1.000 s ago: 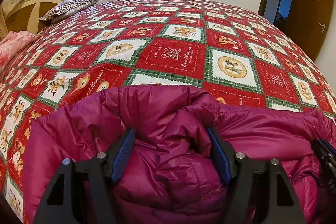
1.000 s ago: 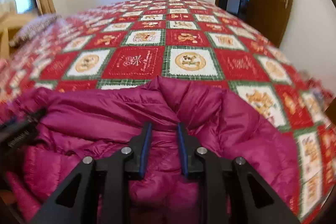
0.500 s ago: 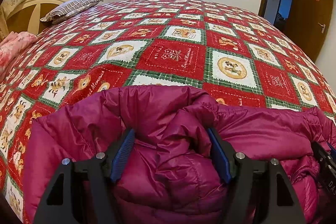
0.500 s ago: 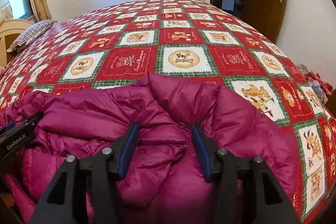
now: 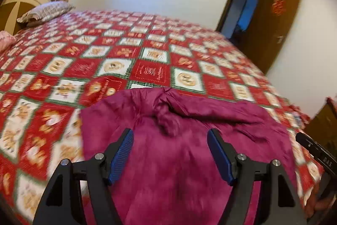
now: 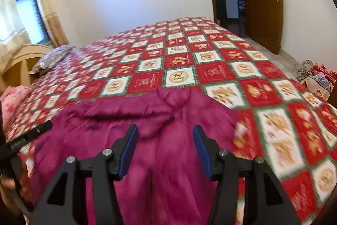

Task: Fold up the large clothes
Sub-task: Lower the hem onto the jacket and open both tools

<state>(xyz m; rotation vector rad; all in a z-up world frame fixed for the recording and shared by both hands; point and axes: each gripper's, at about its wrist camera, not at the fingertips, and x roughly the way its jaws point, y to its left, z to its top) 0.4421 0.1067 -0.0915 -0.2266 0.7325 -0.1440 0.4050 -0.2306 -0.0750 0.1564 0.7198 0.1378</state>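
Risk: the puffy jacket (image 5: 185,140) could spring back open, since the fold bunched at 12 o'clock of both grippers sat loose on the bedspread (image 5: 84,64). Left gripper (image 5: 170,154) and right gripper (image 6: 165,150) both hung above it, angled down, jaws apart, holding nothing; right's had just been opening.

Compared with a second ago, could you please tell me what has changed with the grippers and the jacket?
Both have let go: the right hand-held gripper, earlier pinching a fold, has just been opening, and the left hand-held gripper no longer straddles one. Both pulled up and back. The magenta jacket stays on the quilt.
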